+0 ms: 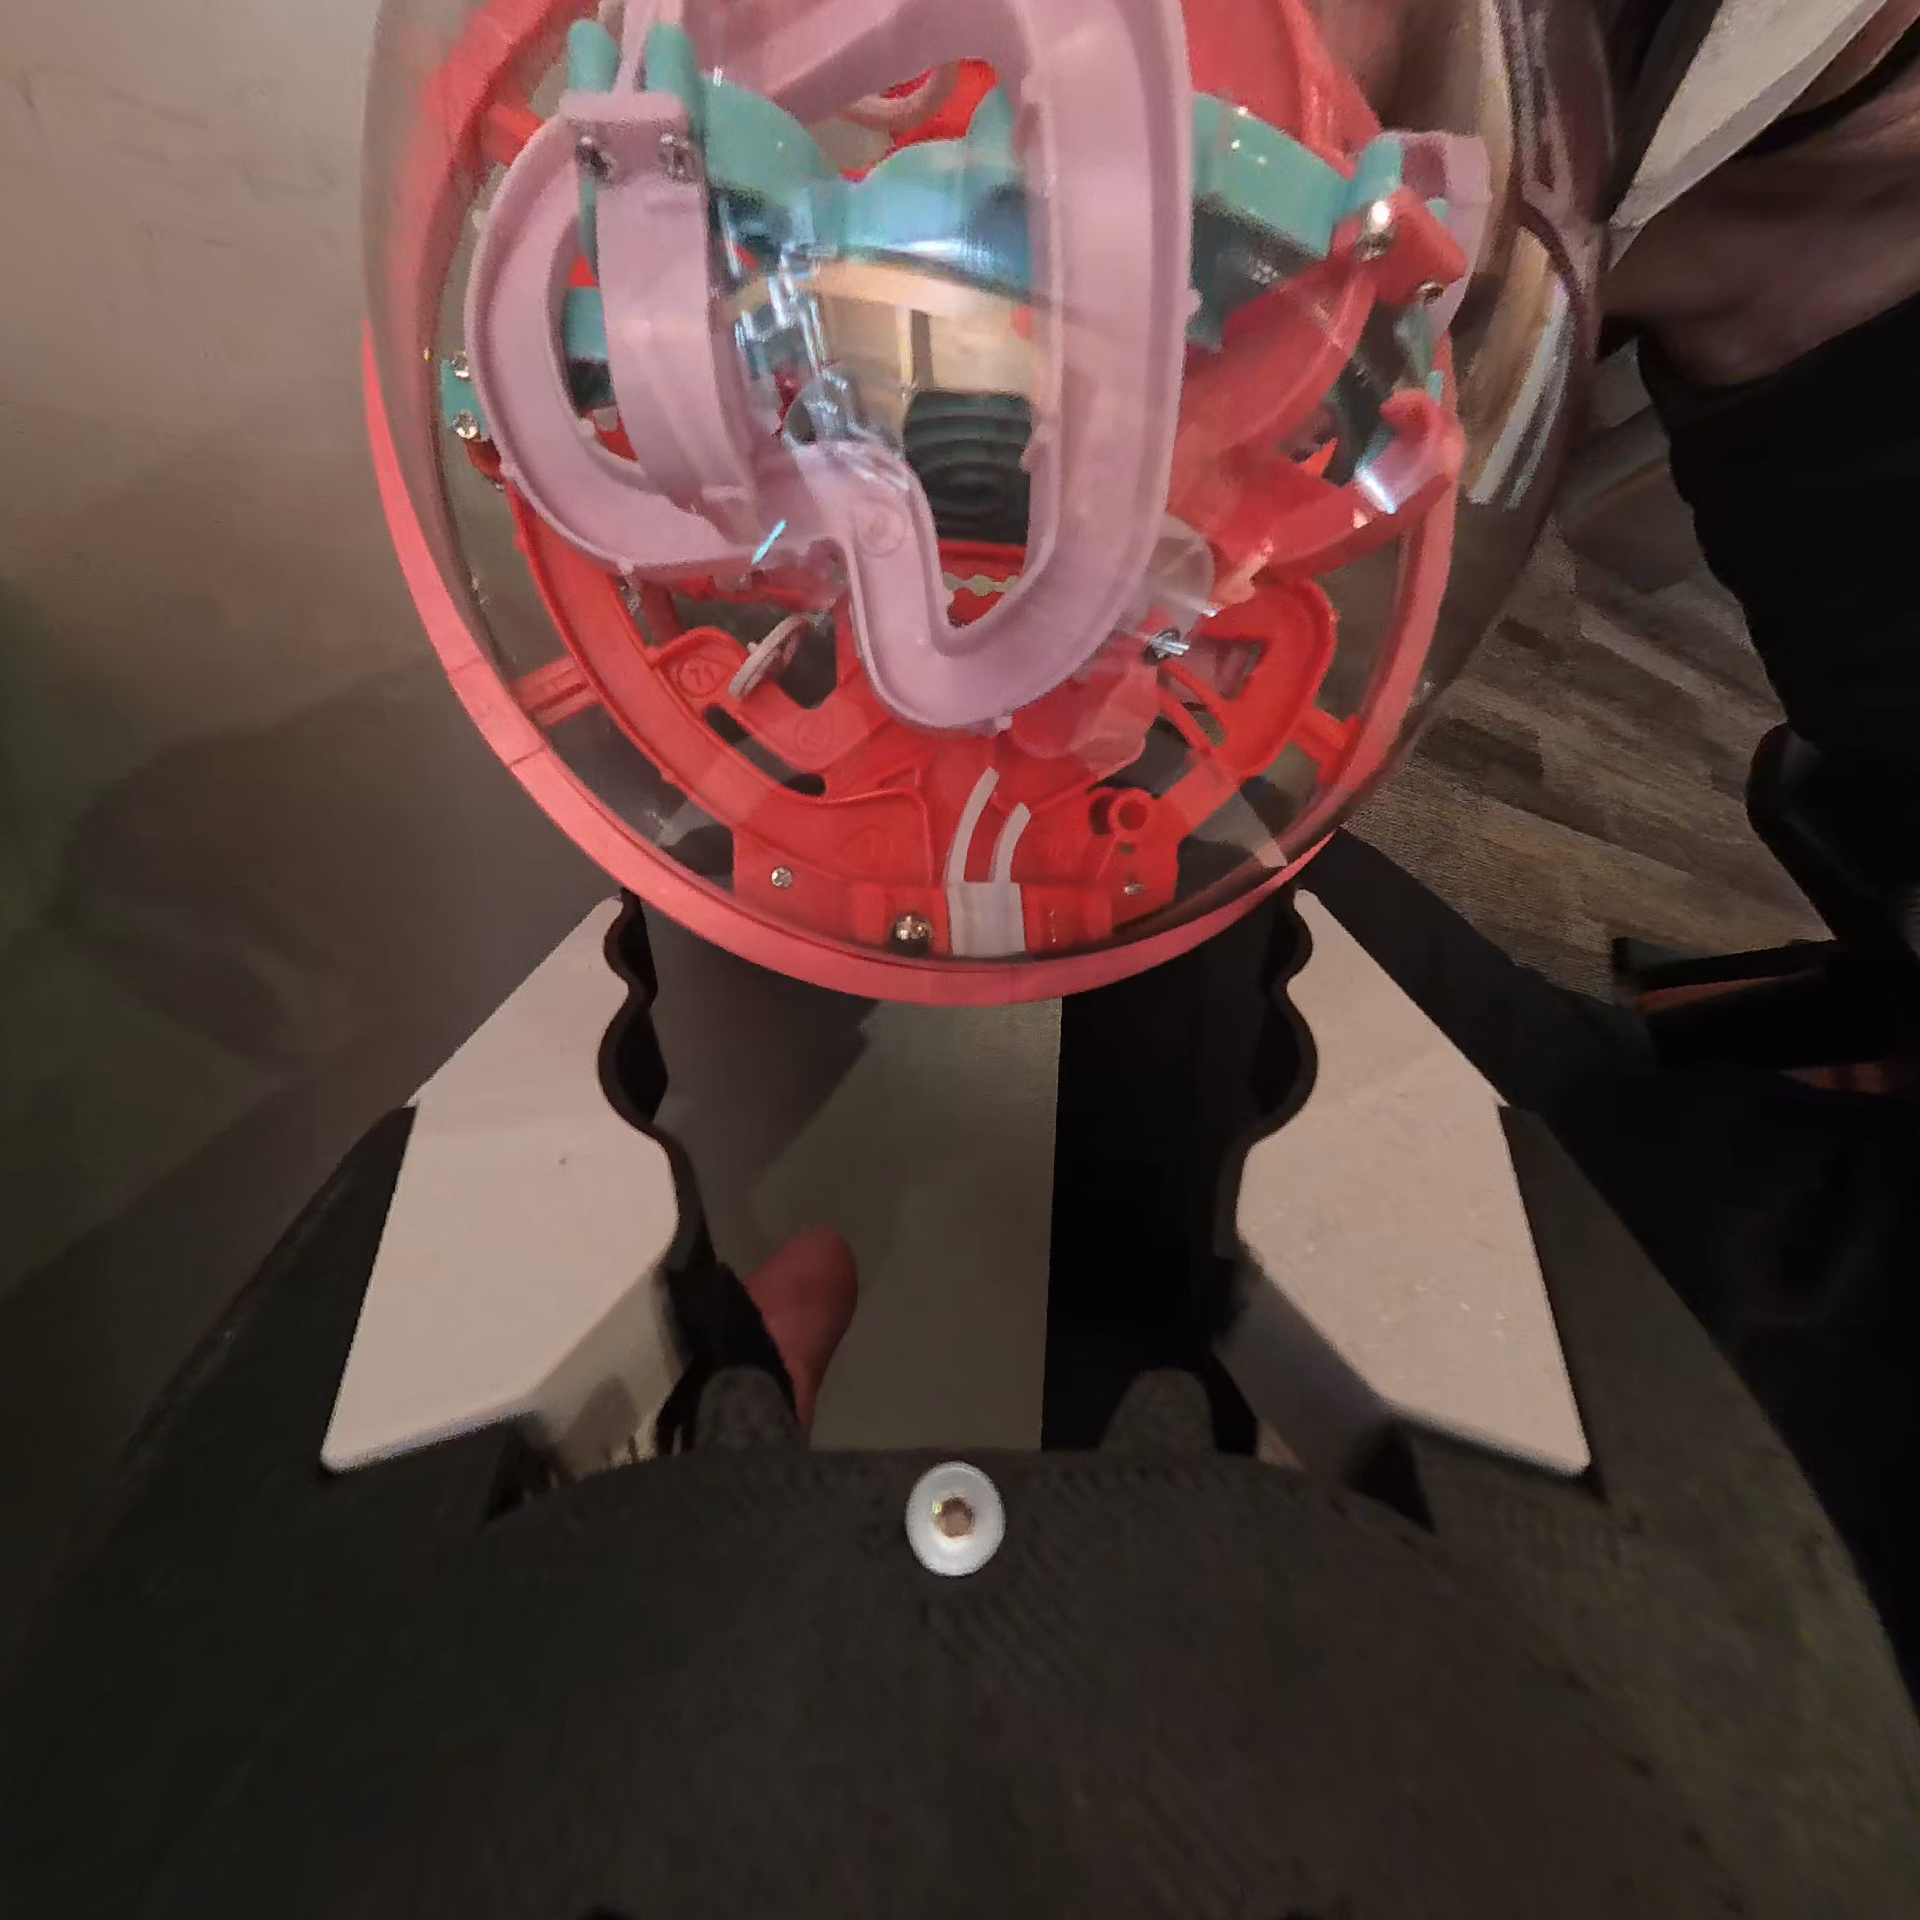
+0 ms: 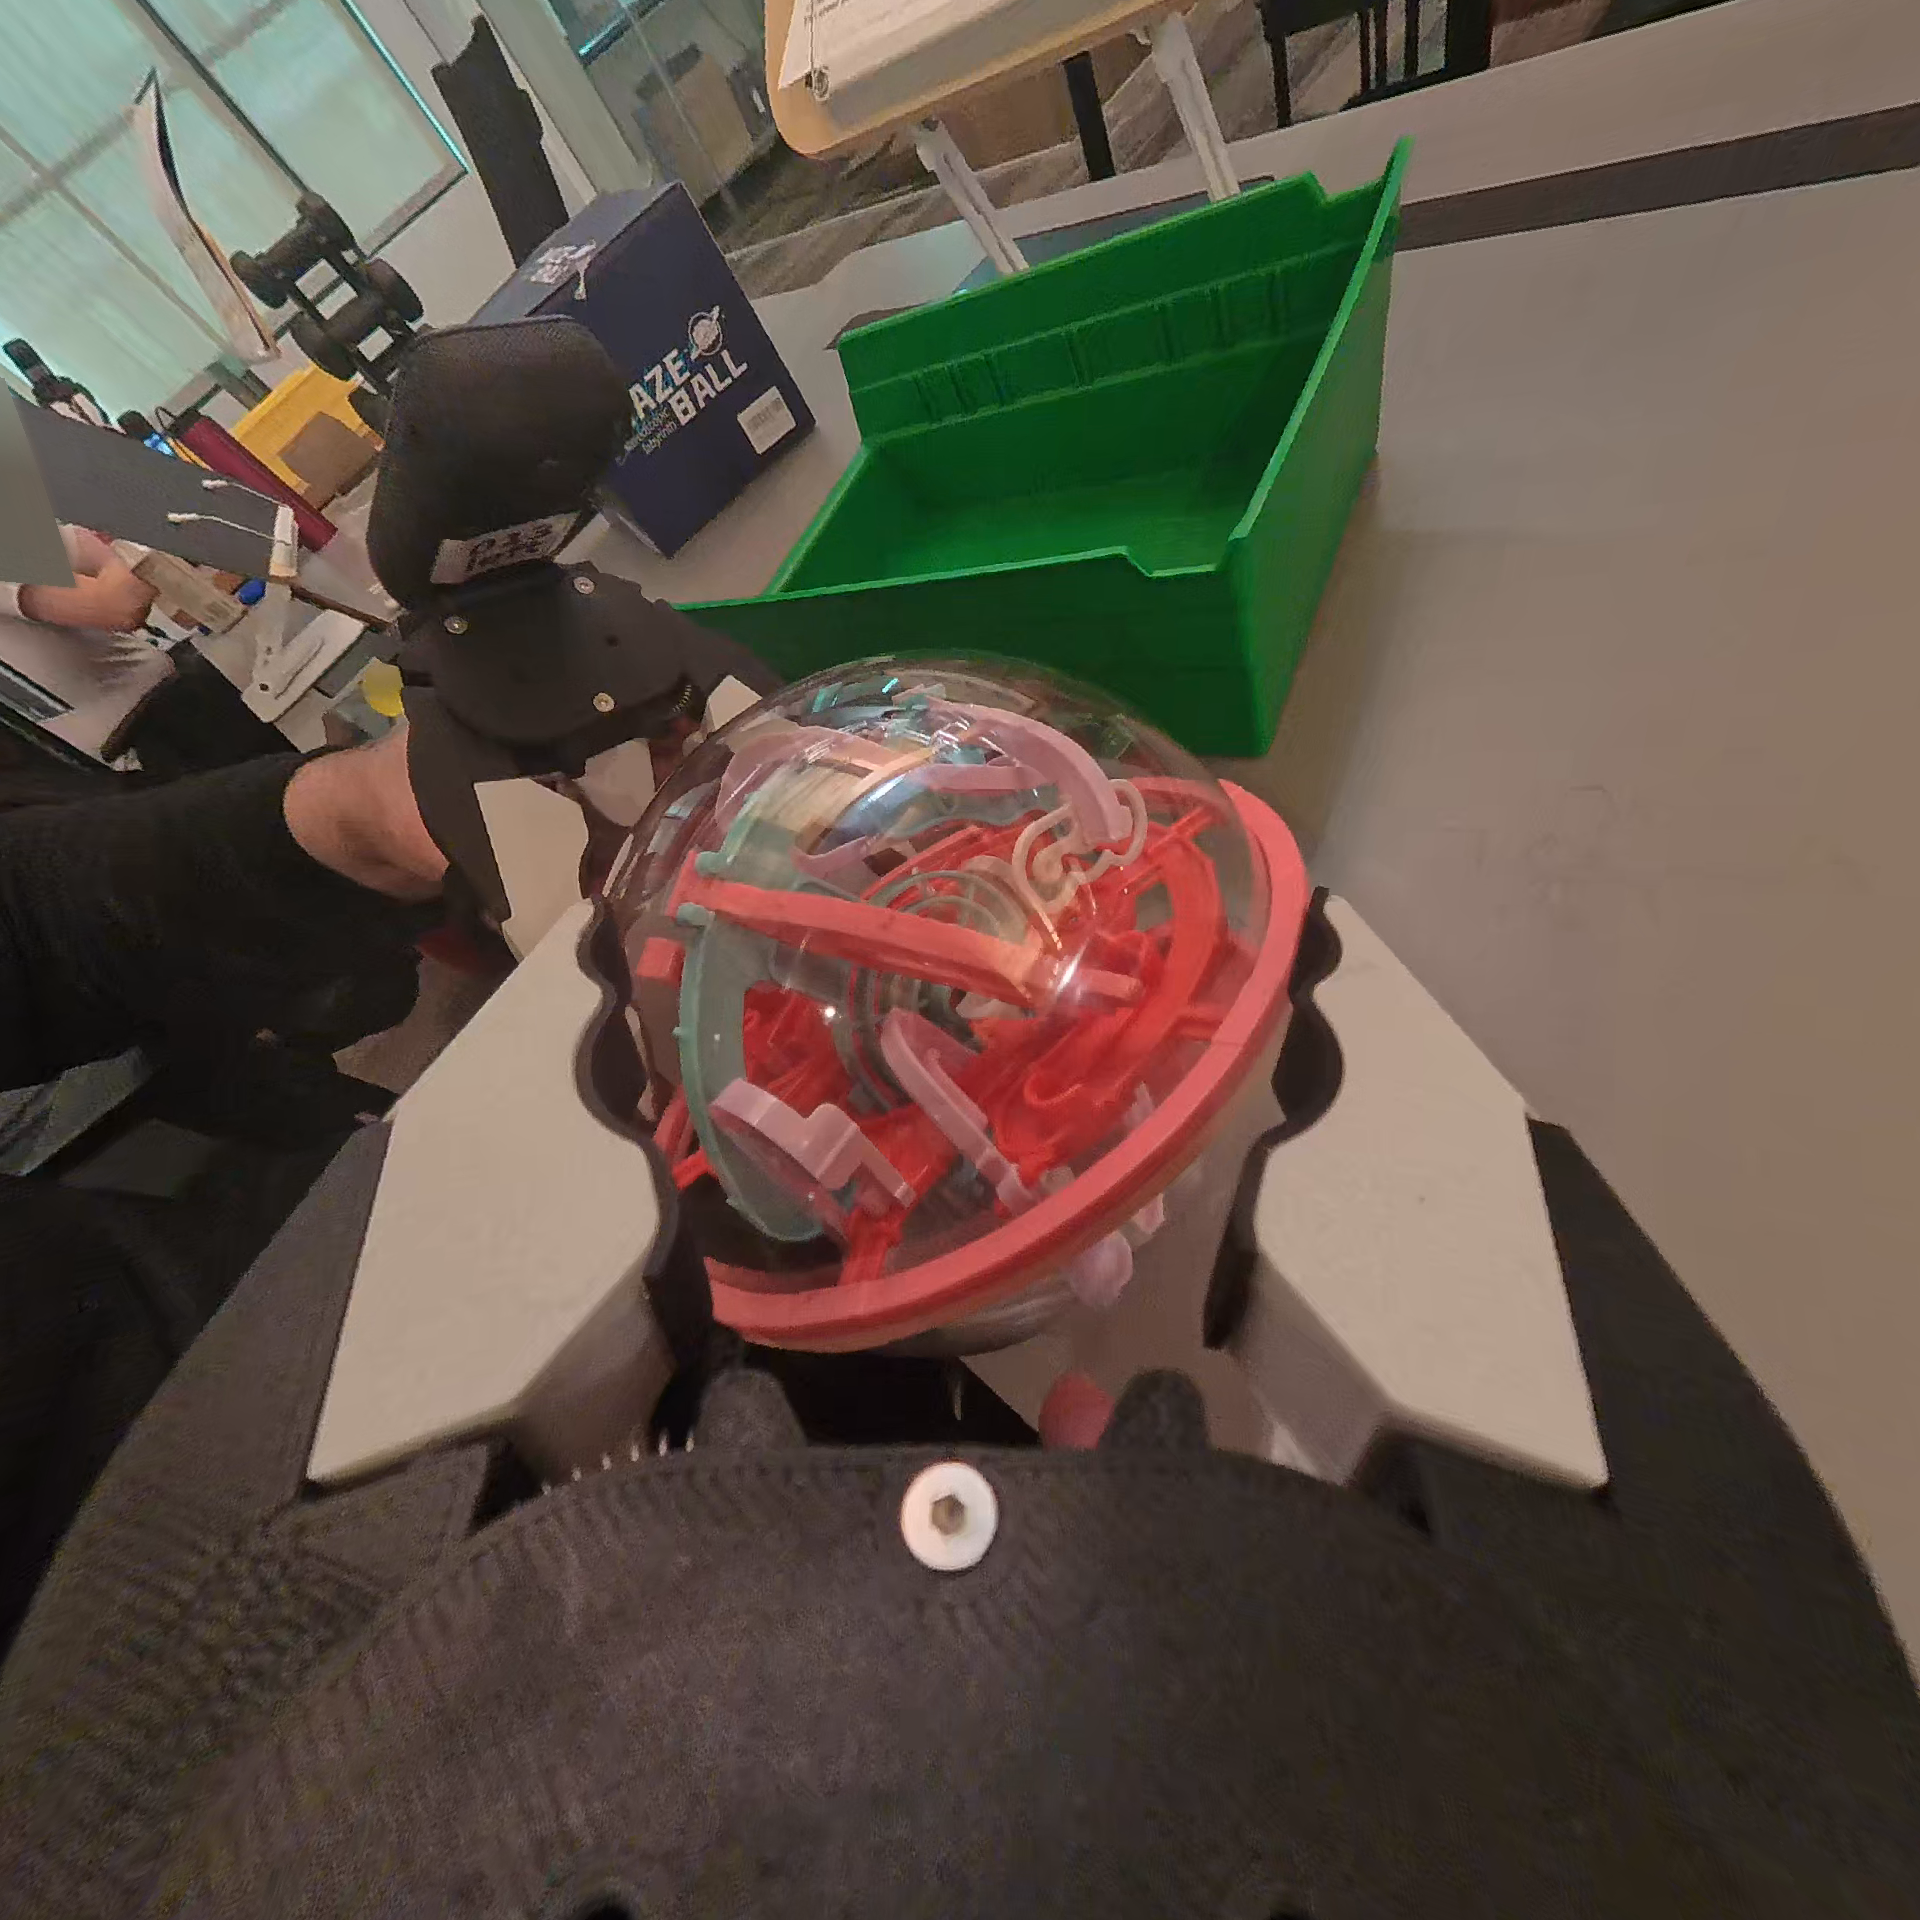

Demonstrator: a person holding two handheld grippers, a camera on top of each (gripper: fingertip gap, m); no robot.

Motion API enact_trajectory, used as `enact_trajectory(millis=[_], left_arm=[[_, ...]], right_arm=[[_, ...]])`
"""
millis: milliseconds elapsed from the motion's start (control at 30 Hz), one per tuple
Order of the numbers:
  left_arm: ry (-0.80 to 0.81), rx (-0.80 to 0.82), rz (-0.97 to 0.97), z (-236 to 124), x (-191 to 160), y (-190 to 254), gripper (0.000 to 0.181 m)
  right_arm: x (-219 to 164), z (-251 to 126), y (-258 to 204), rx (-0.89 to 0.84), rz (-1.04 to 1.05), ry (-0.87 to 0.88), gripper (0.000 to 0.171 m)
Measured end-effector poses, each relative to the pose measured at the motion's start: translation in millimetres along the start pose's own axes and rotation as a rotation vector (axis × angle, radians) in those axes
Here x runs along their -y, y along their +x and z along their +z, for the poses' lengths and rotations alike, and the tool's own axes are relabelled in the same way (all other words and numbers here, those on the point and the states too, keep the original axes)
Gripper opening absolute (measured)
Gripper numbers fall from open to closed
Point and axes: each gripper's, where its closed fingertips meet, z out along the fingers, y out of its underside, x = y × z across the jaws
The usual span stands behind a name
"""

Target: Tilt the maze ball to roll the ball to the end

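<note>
The maze ball [image 2: 935, 997] is a clear sphere with a pink-red rim and red, teal and lilac tracks inside. My right gripper [image 2: 951, 935] is shut on the maze ball, one finger on each side, and holds it tilted over the grey table [image 2: 1610, 727]. In the left wrist view the maze ball [image 1: 935, 468] fills the top half. My left gripper [image 1: 961, 925] is open, its fingertips at the sphere's lower rim. It also shows in the right wrist view [image 2: 540, 665], at the sphere's far left side. I cannot make out the small rolling ball.
A green plastic bin [image 2: 1091, 499] stands on the table behind the maze ball. A dark blue box [image 2: 675, 384] stands to the bin's left. A person's hand and dark sleeve [image 2: 208, 883] hold the left gripper. Furniture and people are at the far left.
</note>
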Motion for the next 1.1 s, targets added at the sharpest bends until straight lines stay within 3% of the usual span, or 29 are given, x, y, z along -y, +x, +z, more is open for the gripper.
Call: enact_trajectory(millis=[400,700,1100], left_arm=[[0.018,0.004,-0.005,-4.0,6.3,-0.4,0.113],[0.067,-0.075,-0.022,-2.7,11.5,0.5,0.119],[0.108,-0.082,-0.017,0.2,14.9,-3.6,0.119]], right_arm=[[-3.1,-4.7,2.3,0.002,0.029,0.011,0.125],[-1.6,4.3,-6.1,-0.022,-0.115,-0.056,0.125],[0.2,6.4,-2.4,-0.023,-0.069,-0.034,0.126]])
